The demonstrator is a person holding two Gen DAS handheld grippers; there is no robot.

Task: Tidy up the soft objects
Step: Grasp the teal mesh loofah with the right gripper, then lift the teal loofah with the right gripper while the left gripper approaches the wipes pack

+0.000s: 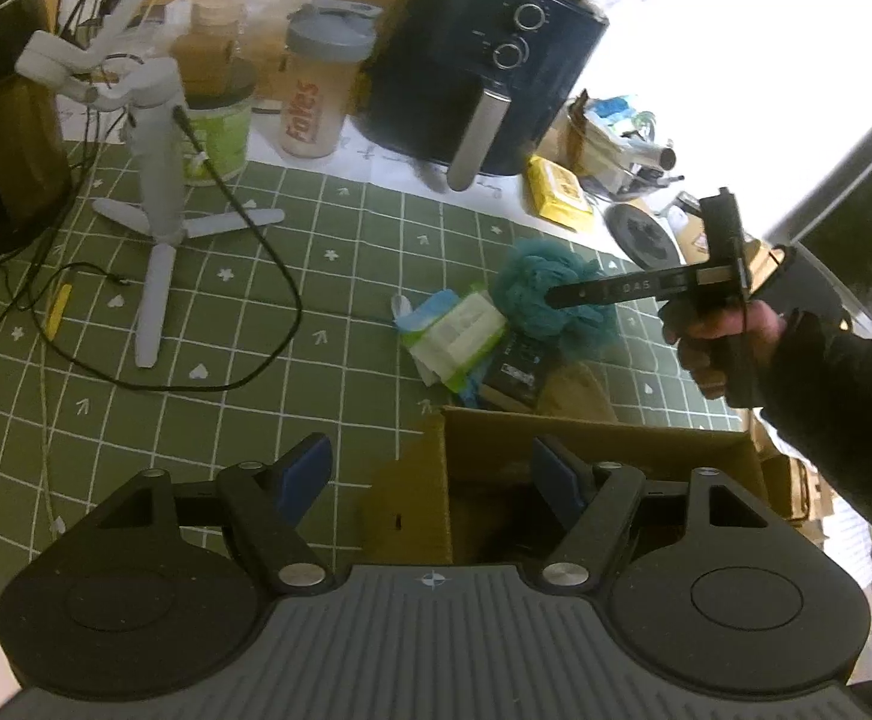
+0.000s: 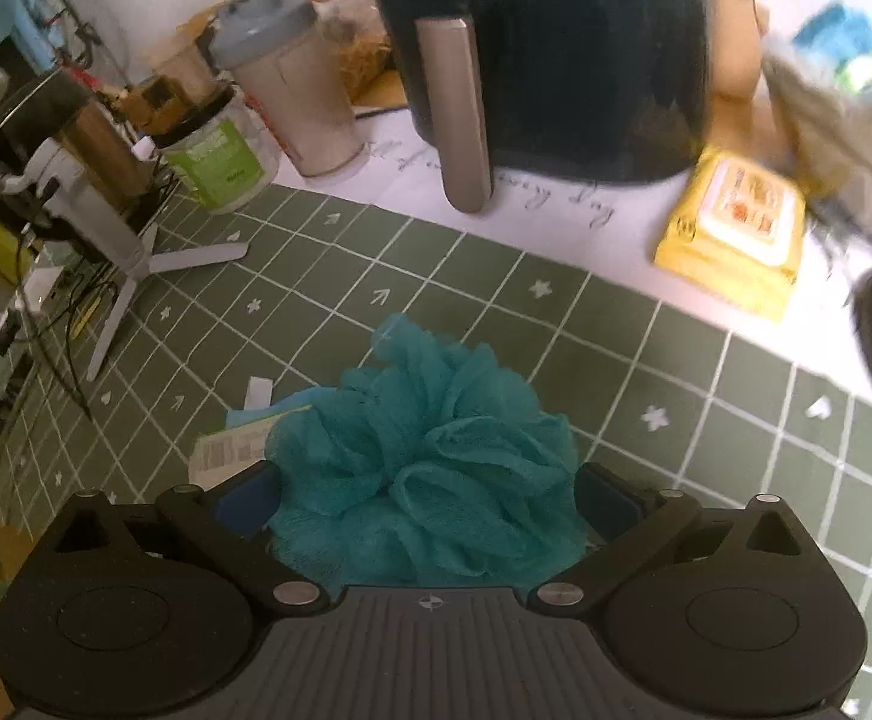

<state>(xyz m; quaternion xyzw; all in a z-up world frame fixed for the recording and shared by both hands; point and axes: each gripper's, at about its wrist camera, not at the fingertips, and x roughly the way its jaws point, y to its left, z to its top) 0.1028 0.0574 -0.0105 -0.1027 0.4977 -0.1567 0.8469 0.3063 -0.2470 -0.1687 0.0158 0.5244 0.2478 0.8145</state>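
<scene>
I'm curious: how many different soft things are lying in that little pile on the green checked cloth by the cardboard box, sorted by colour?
Teal: 1, the mesh bath puff.
Green and white: 1, the wipes pack.
Black: 1, the small dark packet.
Light blue: 1, something flat under the wipes pack; too hidden to identify.
Total: 4 that I can make out.

**What sits on our table**

We see a table under a green grid cloth, with white paper along its far edge. On the cloth lie a teal loofah, a wipes pack, a tripod and a cardboard box near the front edge. Along the far edge stand an air fryer, a shaker, a green tub and a yellow pack. A kettle stands at the far left corner.
</scene>
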